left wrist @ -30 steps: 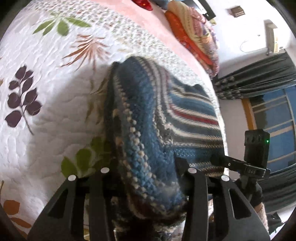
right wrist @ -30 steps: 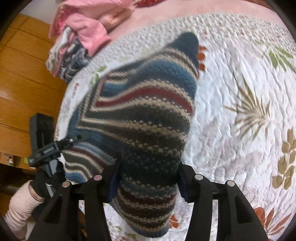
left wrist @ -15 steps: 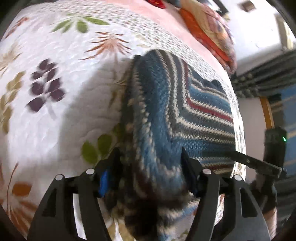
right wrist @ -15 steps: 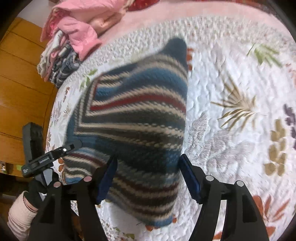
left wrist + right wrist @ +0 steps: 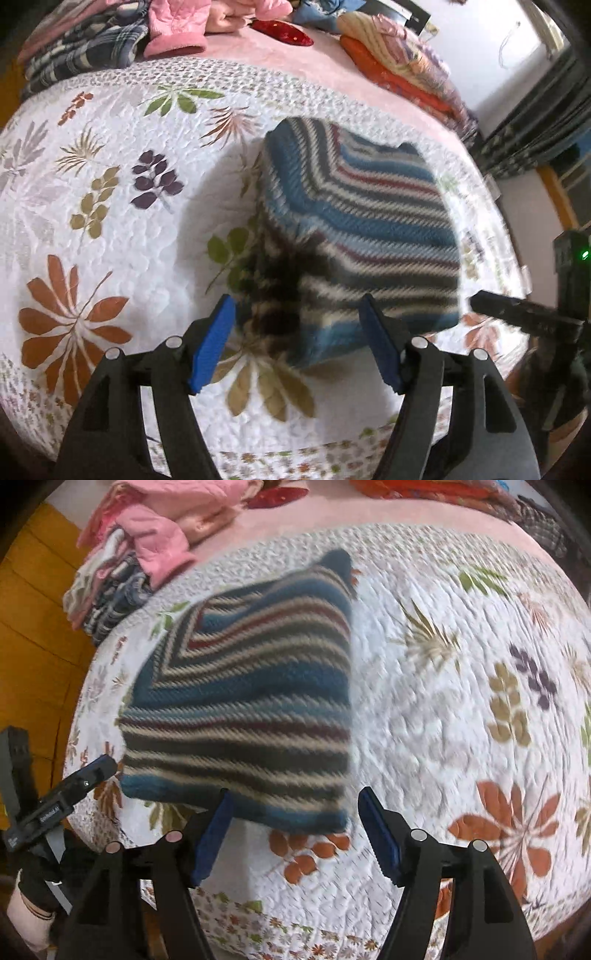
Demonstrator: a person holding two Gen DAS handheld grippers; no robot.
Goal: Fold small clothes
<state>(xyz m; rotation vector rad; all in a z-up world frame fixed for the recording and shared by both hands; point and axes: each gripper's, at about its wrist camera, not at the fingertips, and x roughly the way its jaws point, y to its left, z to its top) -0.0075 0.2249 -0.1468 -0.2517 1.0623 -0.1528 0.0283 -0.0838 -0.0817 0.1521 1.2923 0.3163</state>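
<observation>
On the quilt (image 5: 110, 229), striped sweater (image 5: 362, 229) now released, both grippers spread

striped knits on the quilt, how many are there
1. The striped knit lies folded on the floral quilt, just ahead of the open left gripper and open right gripper. Other striped pieces may be hidden in the far clothes piles.

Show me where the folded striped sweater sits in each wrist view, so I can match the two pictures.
Left wrist: the striped sweater lies centre to right, beyond the open left gripper.
Right wrist: the striped sweater lies left of centre, just beyond the open right gripper.
Shared landmark: the pink garment on the far pile, top left in both views.
</observation>
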